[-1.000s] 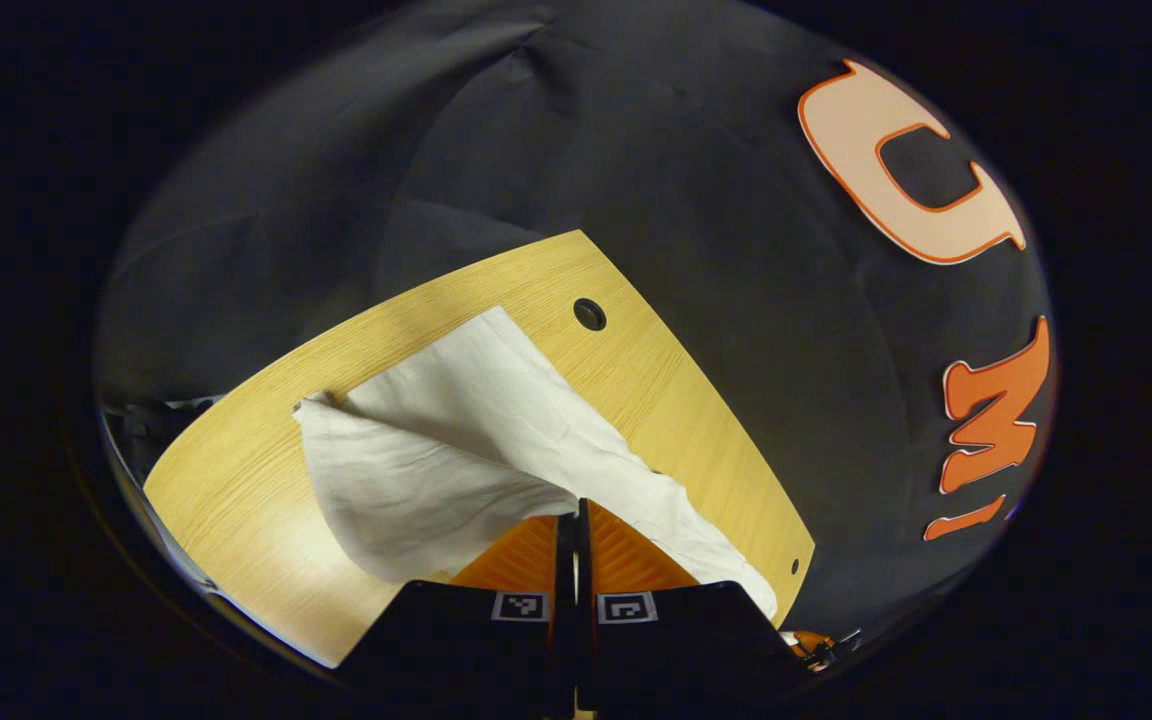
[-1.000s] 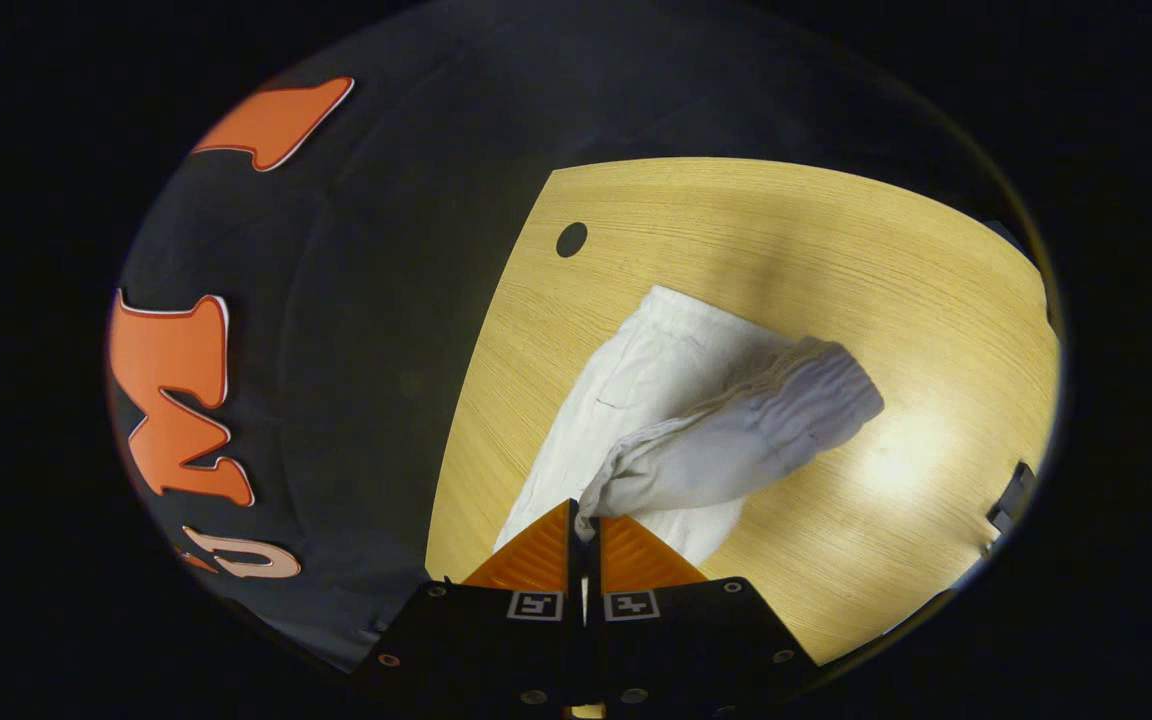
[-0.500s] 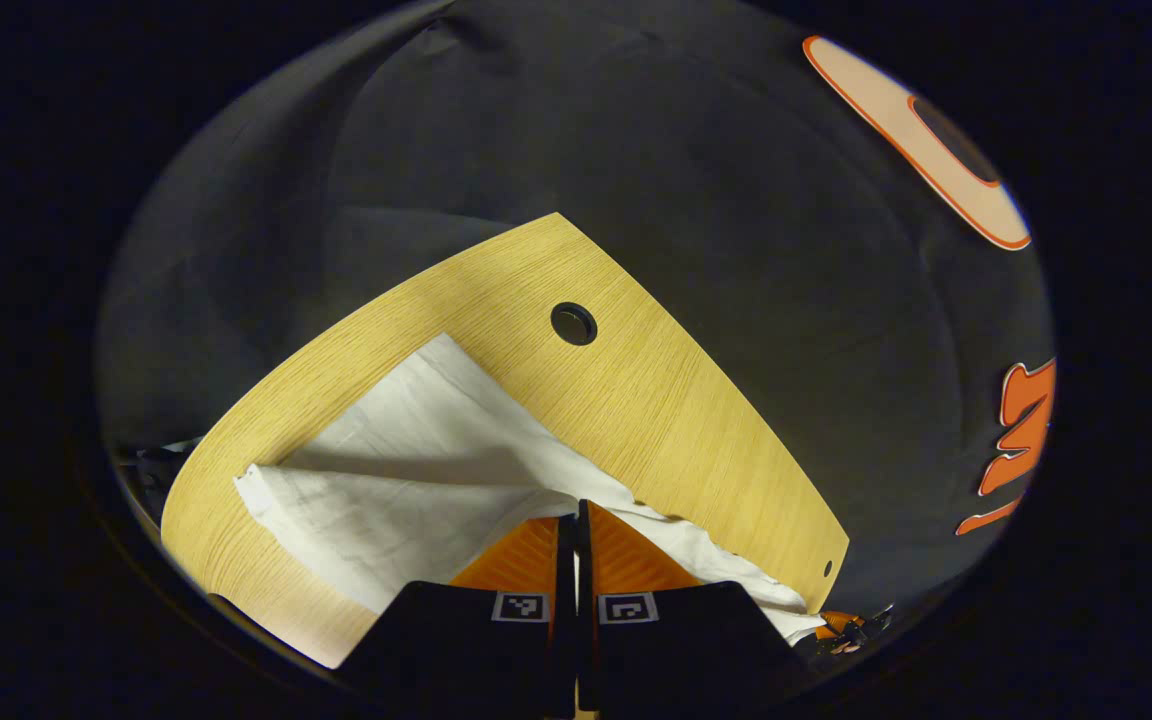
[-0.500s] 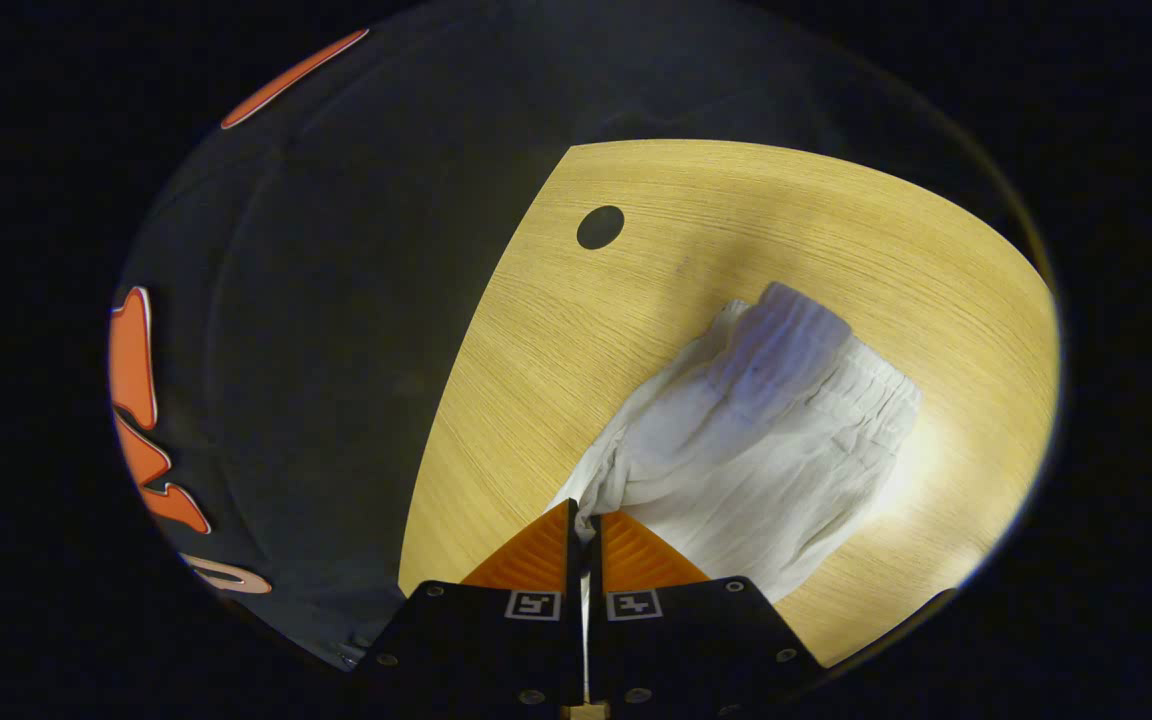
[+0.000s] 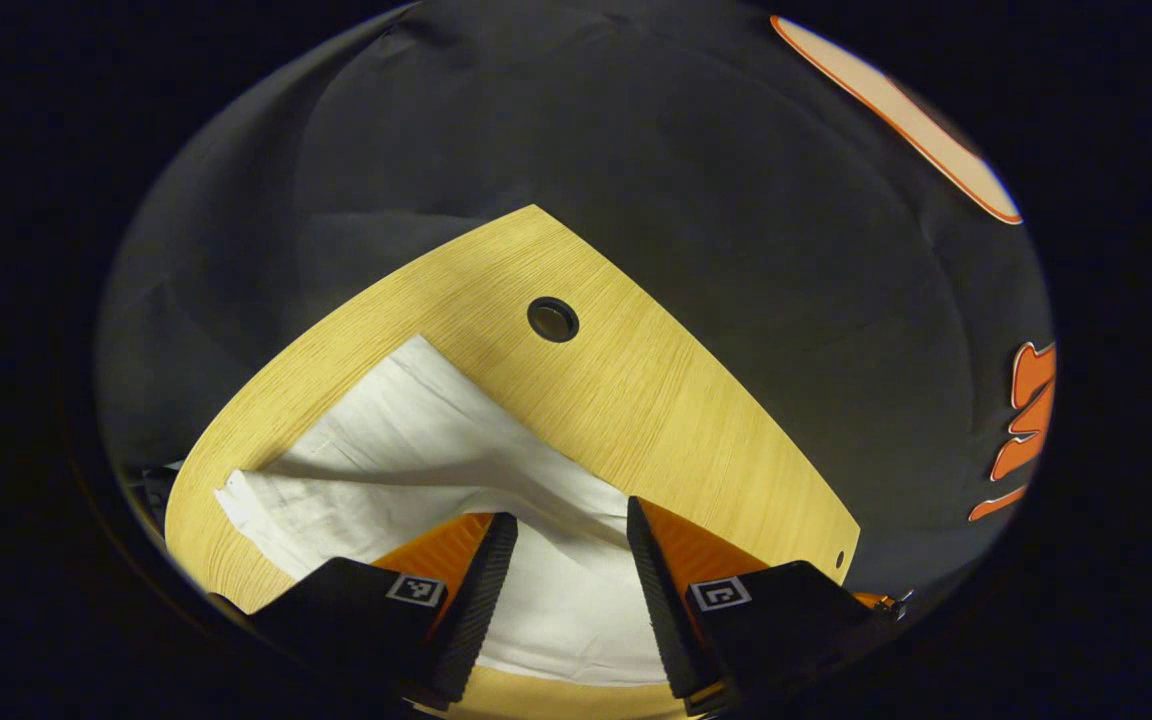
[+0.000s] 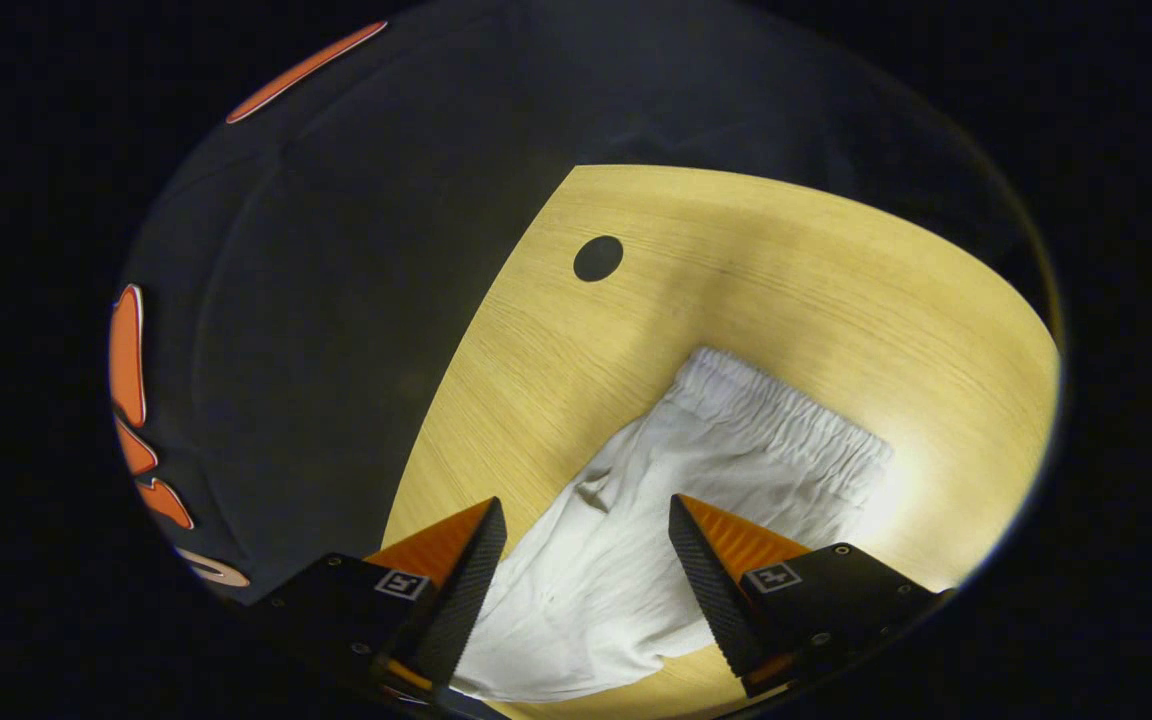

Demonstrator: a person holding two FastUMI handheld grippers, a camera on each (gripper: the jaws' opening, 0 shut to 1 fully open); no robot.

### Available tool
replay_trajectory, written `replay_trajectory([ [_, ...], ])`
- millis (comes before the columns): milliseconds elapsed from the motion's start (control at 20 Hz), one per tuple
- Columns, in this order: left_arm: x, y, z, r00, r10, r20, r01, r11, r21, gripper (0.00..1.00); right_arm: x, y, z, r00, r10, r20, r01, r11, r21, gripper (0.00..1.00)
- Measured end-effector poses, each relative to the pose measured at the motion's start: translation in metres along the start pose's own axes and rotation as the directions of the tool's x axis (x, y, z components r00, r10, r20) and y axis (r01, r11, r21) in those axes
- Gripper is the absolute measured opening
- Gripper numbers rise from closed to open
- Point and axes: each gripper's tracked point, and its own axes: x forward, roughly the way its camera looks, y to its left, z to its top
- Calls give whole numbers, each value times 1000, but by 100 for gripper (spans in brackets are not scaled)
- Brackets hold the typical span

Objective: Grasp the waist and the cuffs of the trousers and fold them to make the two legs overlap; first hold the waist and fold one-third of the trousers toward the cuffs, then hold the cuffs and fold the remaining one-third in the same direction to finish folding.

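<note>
White trousers (image 5: 426, 460) lie on the wooden table (image 5: 636, 400), one leg laid over the other. In the left gripper view the cuff end reaches toward the upper left and a fold line crosses the cloth. My left gripper (image 5: 564, 520) is open just above the fabric, which shows between its spread fingers. In the right gripper view the trousers (image 6: 736, 470) show their gathered elastic waist (image 6: 786, 420) at the far end. My right gripper (image 6: 584, 510) is open too, its fingers straddling the cloth near the crotch area without pressing on it.
A round cable hole (image 5: 553, 319) sits in the table beyond the trousers, also seen as the hole (image 6: 598, 258) in the right gripper view. The table edge (image 6: 456, 400) drops off close to the left of the cloth. Dark booth cloth hangs behind.
Both grippers went from shut on the trousers to open, letting the lifted leg and waist settle flat onto the lower layer on the table.
</note>
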Motion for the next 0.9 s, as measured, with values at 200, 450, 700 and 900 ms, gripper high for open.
replay_trajectory([
  [200,-25,-20,-3,999,-24,30,22,998,61,100,-20,-6,1,1000,26,16,-26,999,-31,98],
  [450,-64,-45,-5,993,-72,92,59,989,135,97,-40,-25,3,998,50,37,-49,998,-26,99],
  [700,-97,-50,-13,987,-95,129,75,985,155,100,-46,-70,9,999,10,49,-10,1000,4,99],
  [900,-111,-50,-31,985,-87,150,60,983,176,100,-41,-110,13,998,-44,45,44,999,1,98],
])
